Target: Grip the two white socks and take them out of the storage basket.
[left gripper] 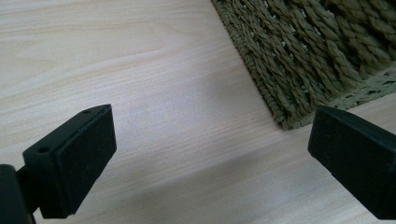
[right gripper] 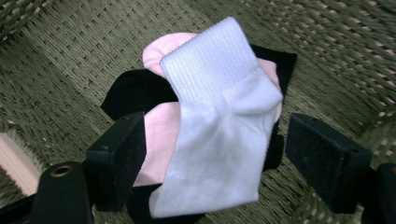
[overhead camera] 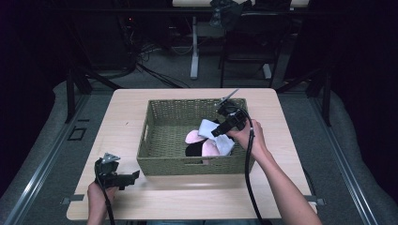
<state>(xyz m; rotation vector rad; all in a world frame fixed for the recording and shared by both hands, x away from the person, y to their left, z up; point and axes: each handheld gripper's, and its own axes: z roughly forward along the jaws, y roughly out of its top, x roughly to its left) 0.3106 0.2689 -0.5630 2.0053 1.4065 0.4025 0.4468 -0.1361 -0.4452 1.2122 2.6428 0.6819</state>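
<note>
A green woven basket (overhead camera: 155, 136) stands in the middle of the light wood table (overhead camera: 126, 108). Inside it lies a heap of socks: a white sock (right gripper: 219, 130) on top, pink socks (right gripper: 159, 135) under it and a black sock (right gripper: 130, 91) at the bottom. My right gripper (right gripper: 215, 140) reaches into the basket from the right, open, its jaws on either side of the white sock (overhead camera: 206, 127). A gap still shows between the sock and the right pad. My left gripper (left gripper: 210, 135) is open and empty, low over the table by the basket's (left gripper: 299, 51) near left corner.
The basket's walls (right gripper: 70, 56) stand close around the right gripper. Bare tabletop (left gripper: 140, 60) lies left of and in front of the basket. Beyond the table's far edge are a desk leg (overhead camera: 194, 51), cables and dark floor.
</note>
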